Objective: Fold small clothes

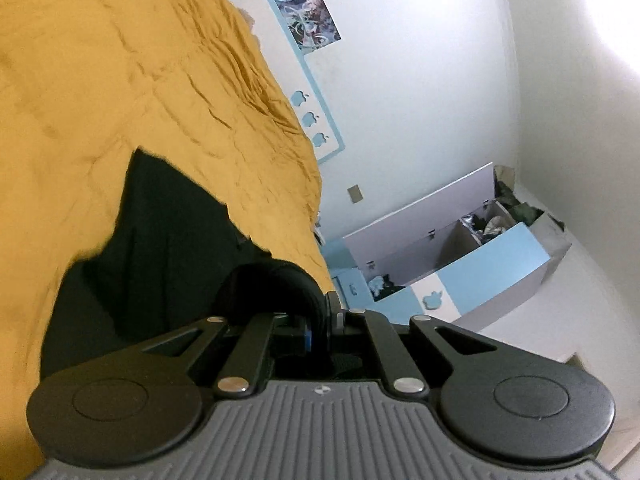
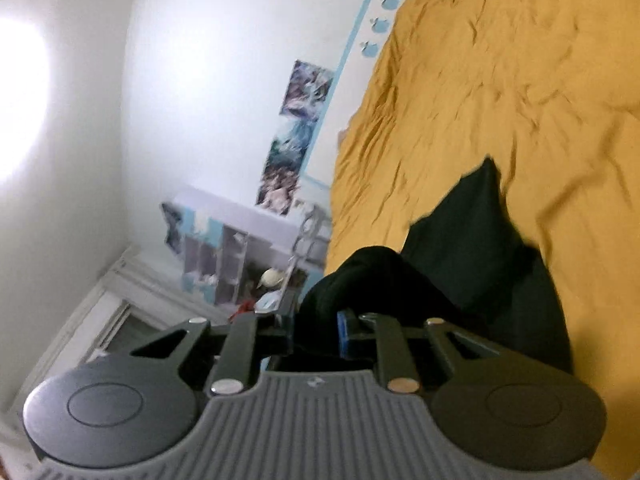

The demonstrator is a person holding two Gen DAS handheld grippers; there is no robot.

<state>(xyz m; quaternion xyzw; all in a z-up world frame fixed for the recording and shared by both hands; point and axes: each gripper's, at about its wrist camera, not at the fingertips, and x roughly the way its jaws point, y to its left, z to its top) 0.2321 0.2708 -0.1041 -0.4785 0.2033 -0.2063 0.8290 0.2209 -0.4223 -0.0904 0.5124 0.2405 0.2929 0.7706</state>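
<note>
Both claws were clenched on the same black garment [image 1: 168,240] — the left gripper [image 1: 318,326] pinching a bunched edge of it, the right gripper [image 2: 318,334] pinching another bunch. The rest of the cloth trailed onto the mustard-yellow bedspread [image 1: 120,92], uneven and not squared into any neat fold. Judging from that, the folding looked early or midway: the piece was held up by two points, and laying it flat and doubling it over seemed yet to come. No readable writing showed — only pale blue apple-shaped cut-outs [image 1: 310,118] on the furniture panel.
</note>
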